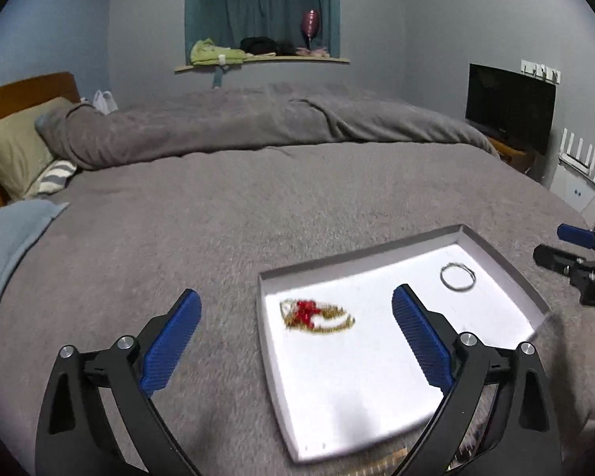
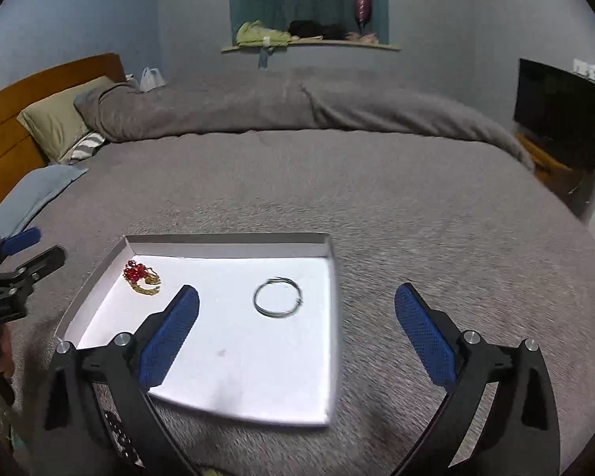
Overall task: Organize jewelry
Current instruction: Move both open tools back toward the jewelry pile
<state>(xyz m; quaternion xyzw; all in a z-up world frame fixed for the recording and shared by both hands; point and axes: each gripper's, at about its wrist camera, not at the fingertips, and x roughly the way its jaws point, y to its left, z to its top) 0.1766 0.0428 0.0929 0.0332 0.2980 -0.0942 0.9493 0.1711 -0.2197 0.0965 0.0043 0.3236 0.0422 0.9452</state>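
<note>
A shallow white tray (image 1: 377, 404) (image 2: 258, 388) lies on the grey bedspread. In it rest a gold chain with red beads (image 1: 315, 314) (image 2: 141, 275) and a thin silver bangle (image 1: 458, 276) (image 2: 277, 297), well apart. My left gripper (image 1: 297, 301) hangs open above the tray's left edge, nothing between its blue pads; the chain lies below the gap. My right gripper (image 2: 297, 297) is open over the tray's right side, with the bangle below its gap and untouched. Each gripper shows at the edge of the other view: right gripper (image 1: 575, 254), left gripper (image 2: 16, 261).
The grey bedspread (image 1: 218, 218) stretches far behind the tray, with a rolled duvet (image 2: 297, 107) and pillows (image 1: 16, 150) by the wooden headboard. A dark screen (image 1: 509, 107) stands at the right. More jewelry pieces (image 1: 384, 464) peek out below the tray's near edge.
</note>
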